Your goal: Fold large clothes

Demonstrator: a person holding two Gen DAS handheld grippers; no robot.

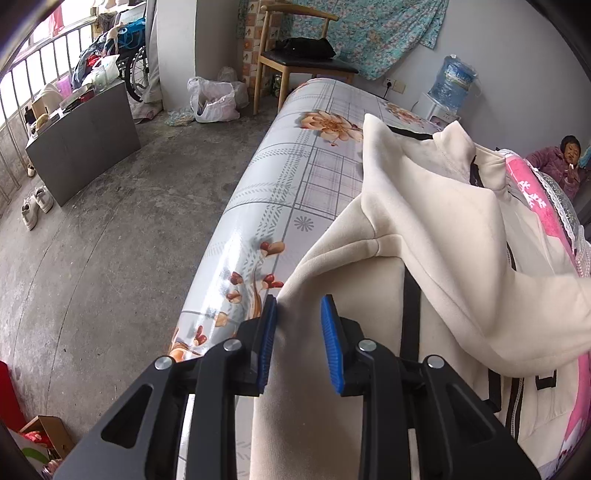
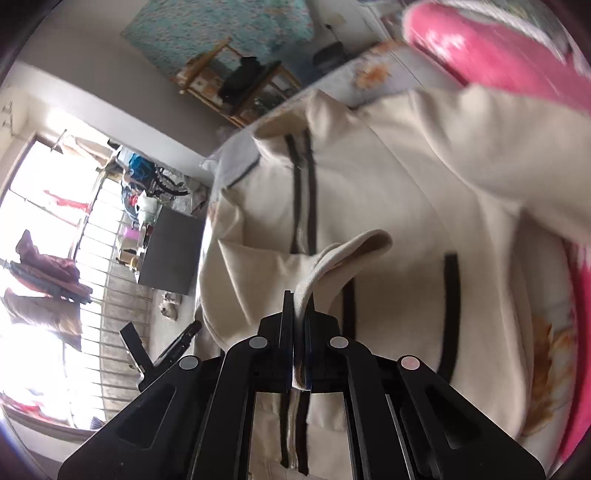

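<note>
Cream all over on the jacket [image 1: 436, 206], with black trim bands running down its front and a black strip at the collar. Under it, the tabletop [image 1: 280, 192] wears a glossy pale grey cloth, checked in thin pinkish lines, with peach-orange flowers and little red-brown buds. Bright pink with white blotches on the blanket [image 1: 532, 195] beside the jacket. Left gripper [image 1: 299, 339]: black frame, vivid blue ribbed pads. Right gripper [image 2: 299, 332]: black too. Up on the wall, a teal cloth [image 1: 369, 33] sprinkled with small pink blossoms. The floor [image 1: 110, 240] is plain mottled grey.
</note>
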